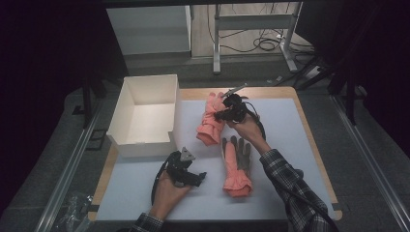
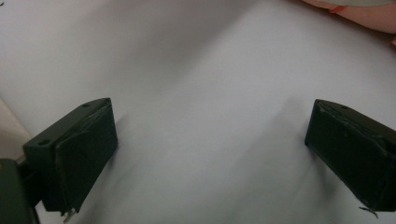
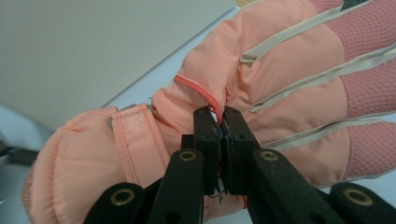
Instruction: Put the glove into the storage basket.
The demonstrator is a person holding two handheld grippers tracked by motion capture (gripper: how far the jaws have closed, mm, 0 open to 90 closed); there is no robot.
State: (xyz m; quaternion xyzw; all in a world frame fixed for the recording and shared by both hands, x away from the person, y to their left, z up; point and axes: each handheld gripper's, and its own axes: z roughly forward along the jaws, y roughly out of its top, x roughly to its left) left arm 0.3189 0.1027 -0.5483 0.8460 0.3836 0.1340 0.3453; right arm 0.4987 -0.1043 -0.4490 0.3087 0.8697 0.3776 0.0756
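The right claw (image 3: 221, 122) is clamped on a pinch of fabric at the back of a pink glove (image 3: 261, 88), jaws pressed tight together w/ a fold of cloth caught between them. In the high view this glove (image 1: 211, 121) sits at the far middle of the surface (image 1: 145, 183), just beside the white box (image 1: 126, 107), cuff end toward the person. The box is open-topped, w/ nothing visible inside (one low front wall). A second glove (image 1: 236, 166) lies palm-up nearer the person, apart from the first. The left claw (image 2: 210, 154) has its jaws wide apart, nothing between them, over the bare white sheet.
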